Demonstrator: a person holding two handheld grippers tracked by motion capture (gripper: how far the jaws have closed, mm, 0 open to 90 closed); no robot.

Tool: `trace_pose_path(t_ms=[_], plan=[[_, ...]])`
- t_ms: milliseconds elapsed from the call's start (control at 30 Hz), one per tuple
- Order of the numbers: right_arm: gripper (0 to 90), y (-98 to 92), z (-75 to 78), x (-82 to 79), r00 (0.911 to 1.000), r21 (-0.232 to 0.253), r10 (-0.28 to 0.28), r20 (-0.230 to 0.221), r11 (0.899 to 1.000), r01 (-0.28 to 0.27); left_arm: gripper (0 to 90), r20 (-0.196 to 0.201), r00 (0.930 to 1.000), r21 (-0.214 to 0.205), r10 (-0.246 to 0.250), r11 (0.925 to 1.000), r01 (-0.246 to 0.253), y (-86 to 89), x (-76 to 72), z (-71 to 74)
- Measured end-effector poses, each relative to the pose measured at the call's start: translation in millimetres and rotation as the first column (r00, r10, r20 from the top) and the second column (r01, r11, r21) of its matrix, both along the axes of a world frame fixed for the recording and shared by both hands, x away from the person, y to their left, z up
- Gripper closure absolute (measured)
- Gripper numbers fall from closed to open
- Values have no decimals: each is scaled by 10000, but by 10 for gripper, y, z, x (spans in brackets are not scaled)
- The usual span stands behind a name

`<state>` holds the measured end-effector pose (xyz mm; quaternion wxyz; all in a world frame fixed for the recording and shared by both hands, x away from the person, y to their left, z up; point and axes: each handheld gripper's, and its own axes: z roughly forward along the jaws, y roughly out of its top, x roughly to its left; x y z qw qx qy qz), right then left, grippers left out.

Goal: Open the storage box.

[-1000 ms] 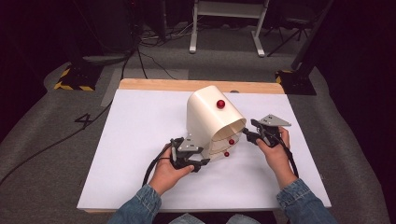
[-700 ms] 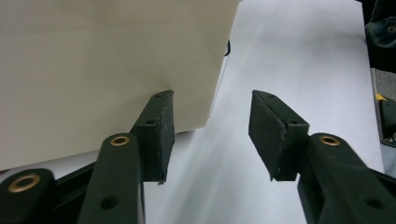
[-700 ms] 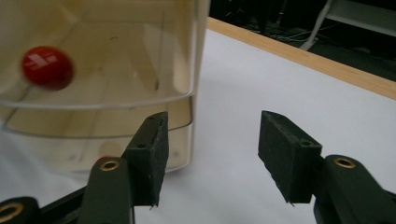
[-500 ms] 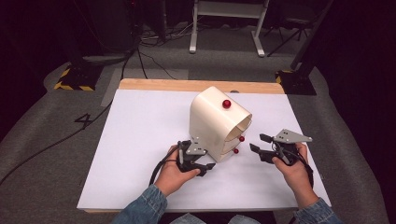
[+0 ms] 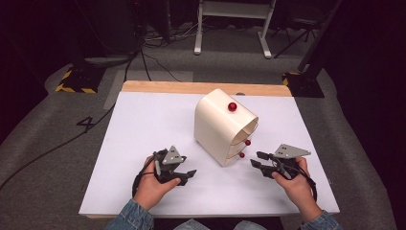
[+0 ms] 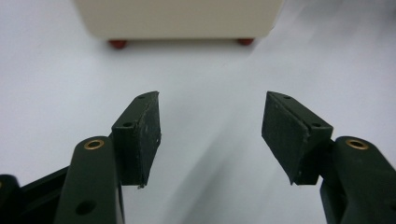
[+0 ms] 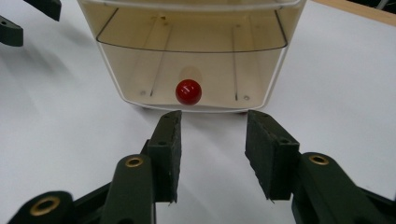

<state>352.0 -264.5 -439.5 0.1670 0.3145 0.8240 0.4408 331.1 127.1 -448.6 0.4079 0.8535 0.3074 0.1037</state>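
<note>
Standing released on the table (image 5: 143, 124), the drawer unit (image 5: 222, 127) was recorded freed since a second before: left gripper (image 5: 187, 175) widened, empty; right gripper (image 5: 255, 160) narrowed, empty, facing the bottom knob (image 7: 188, 92).

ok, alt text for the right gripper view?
The right hand-held gripper points at the front of a cream drawer unit on a white table, open jaws just short of the bottom drawer's red knob, nothing between them. The left hand-held gripper shows at top left.

cabinet (image 6: 180, 18): top cut off | upper drawers (image 7: 191, 28): cropped
</note>
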Motion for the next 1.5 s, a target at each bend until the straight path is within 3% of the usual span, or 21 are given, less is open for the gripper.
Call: trace_pose_path(t_ms=[167, 333, 500, 633, 800, 1067, 1333, 1500], plan=[[589, 80, -68, 51, 10000, -8, 30, 52, 10000, -30, 377, -44, 9985, 194, 539, 9984, -538, 183, -21, -60], [596, 206, -157, 137, 9999, 2, 152, -59, 9999, -152, 378, -204, 9957, 118, 909, 9958, -907, 290, -33, -115], [723, 322, -185, 156, 9997, 65, 232, -18, 9997, -232, 377, -185, 9948, 165, 998, 9949, -995, 319, -37, -135], [743, 342, -175, 126, 9999, -10, 138, 75, 9999, -138, 376, -145, 9954, 241, 950, 9952, -947, 311, -30, -146], [743, 269, -94, 9, 9995, -10, 87, 295, 10000, -86, 376, -123, 9949, 250, 997, 9947, -994, 312, -17, -156], [743, -61, -32, -306, 10000, 266, 67, -32, 9996, -66, 375, -154, 9953, 270, 957, 9951, -952, 286, 15, -177], [742, -265, -90, -562, 9996, 34, 14, -299, 10000, -13, 372, -123, 9941, 333, 1076, 9937, -1072, 294, 28, -190], [741, -317, -177, -588, 9987, -140, -74, -507, 9999, 67, 362, -63, 9939, 492, 1100, 9928, -1096, 305, 35, -205]])
